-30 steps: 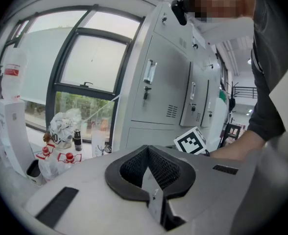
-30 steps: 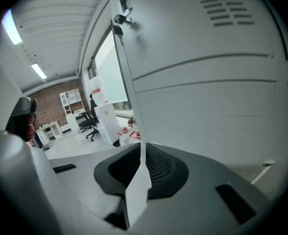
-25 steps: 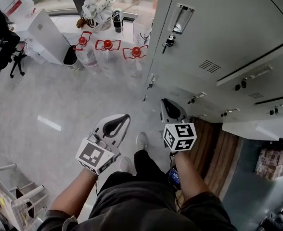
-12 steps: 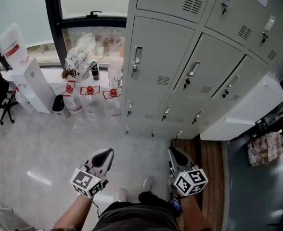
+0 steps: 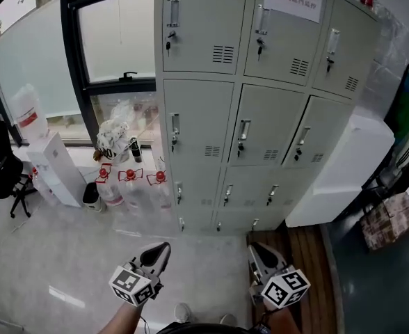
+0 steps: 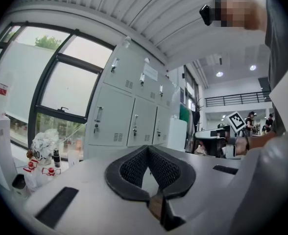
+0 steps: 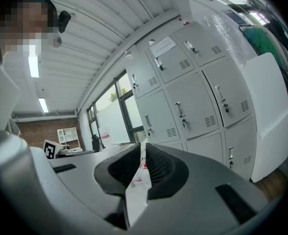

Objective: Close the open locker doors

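My left fingers (image 6: 129, 168) meet at their tips and hold nothing; my right fingers (image 7: 161, 168) stand almost together, a thin slit between them, and nothing is in it either; both grippers point level at the room ahead.

In the head view the left gripper (image 5: 159, 250) sits at seven o'clock and the right gripper (image 5: 261, 250) at five; the lockers (image 5: 260, 124) rise at twelve o'clock, well apart from both, with bare floor (image 5: 51, 256) between; neither tip touches any door.

Every locker door I can make out there looks flush with its frame, handle (image 5: 174, 127) and key in place; a white slab (image 5: 340, 172) stands against the bank at two o'clock, and I cannot tell whether it is a door swung out or a separate cabinet; water bottles (image 5: 129, 183) cluster at eleven o'clock, clear of my path.

I judge such doors thin sheet metal; light, stiff, free on their hinges, likely to rattle or bounce back if shoved; smooth paint would be slippery under the pads, so I would not pinch an edge; better to press closed tips flat on the face near the handle side, far from the hinges, clear of the dangling keys.
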{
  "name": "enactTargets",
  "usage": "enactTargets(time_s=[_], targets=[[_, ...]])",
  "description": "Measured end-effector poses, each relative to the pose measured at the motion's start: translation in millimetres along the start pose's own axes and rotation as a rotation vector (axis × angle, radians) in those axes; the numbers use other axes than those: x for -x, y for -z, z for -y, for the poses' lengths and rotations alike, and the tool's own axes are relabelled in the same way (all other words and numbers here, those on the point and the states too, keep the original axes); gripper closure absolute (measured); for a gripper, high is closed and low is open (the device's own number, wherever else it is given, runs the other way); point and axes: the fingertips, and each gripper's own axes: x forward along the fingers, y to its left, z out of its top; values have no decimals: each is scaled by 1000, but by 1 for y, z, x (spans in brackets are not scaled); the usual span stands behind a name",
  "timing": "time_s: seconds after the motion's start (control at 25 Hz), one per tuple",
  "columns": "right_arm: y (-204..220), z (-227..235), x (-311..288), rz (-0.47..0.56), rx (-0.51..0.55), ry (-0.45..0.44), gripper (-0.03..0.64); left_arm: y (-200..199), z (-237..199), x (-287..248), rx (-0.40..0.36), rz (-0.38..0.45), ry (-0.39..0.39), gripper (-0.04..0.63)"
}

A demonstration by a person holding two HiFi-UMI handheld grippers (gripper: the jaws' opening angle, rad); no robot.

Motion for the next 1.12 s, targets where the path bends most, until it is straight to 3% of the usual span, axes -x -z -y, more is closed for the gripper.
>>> enactTargets(time_s=[0.24,0.52,1.12], targets=[[-17,24,66,16,-32,-81,580,-16,84,-28,-27,28,7,586],[-29,44,99,25,-53,-159,581,-24,151,-46,-58,30,-9,586],[-38,26,108,28,-9,-196,592,-37,173,-49,-90,52,13,586]])
